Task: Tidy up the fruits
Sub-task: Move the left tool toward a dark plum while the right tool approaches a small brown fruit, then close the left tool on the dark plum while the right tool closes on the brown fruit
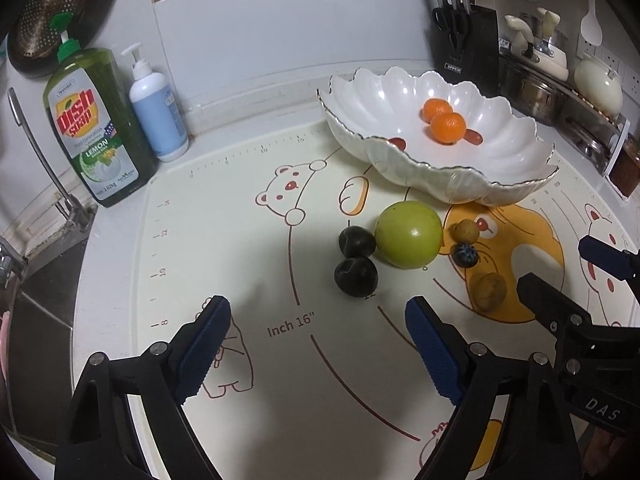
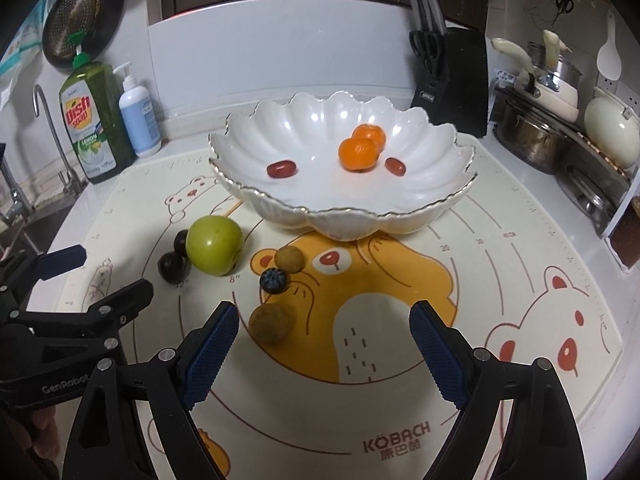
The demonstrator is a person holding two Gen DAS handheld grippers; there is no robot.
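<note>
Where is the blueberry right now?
In the right wrist view the blueberry lies on the mat, left of centre, between two brownish fruits and outside the bowl.

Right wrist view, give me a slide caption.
Open right claw above mat; oranges in white bowl, green apple outside.

bowl (image 2: 280,128): white, scalloped, gilt-edged, upright at the back of the mat
in the bowl: two oranges (image 2: 357,153) touching; two red jujubes (image 2: 281,169) apart
green apple (image 2: 215,245): upright, before the bowl
dark plums (image 2: 173,265): two, touching, beside the apple
blueberry (image 2: 273,280): between two brown longans (image 2: 289,259); the nearer longan (image 2: 270,323) lies apart
</note>
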